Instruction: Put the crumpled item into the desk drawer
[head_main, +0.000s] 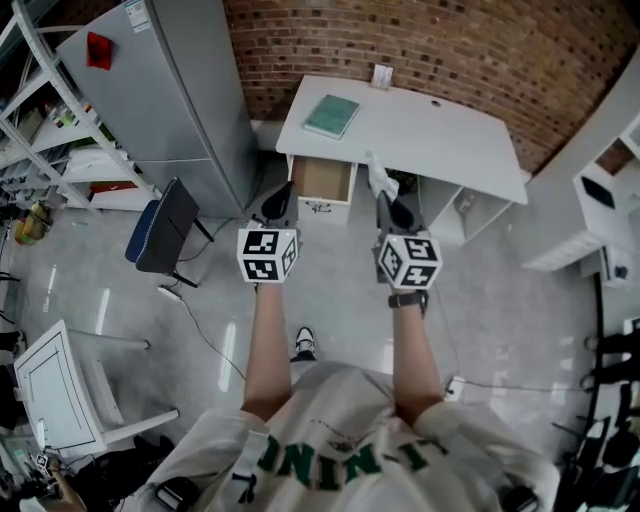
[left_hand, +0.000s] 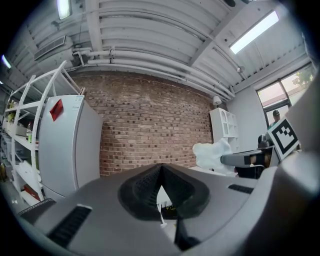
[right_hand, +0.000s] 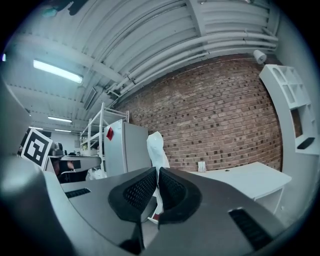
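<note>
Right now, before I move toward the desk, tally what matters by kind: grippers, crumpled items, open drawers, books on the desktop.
Grippers: 2 (left gripper, right gripper)
Crumpled white item: 1, clamped in the right gripper
Open desk drawer: 1
Green book on the white desk: 1
Total: 5

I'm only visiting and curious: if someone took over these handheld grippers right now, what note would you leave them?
Left gripper: shut, empty.
Right gripper: shut on the white crumpled item, held up in the air.
Desk drawer: open, ahead of both grippers.
Done: item picked up, drawer open.
Left: carry the item over the drawer and release it inside.
</note>
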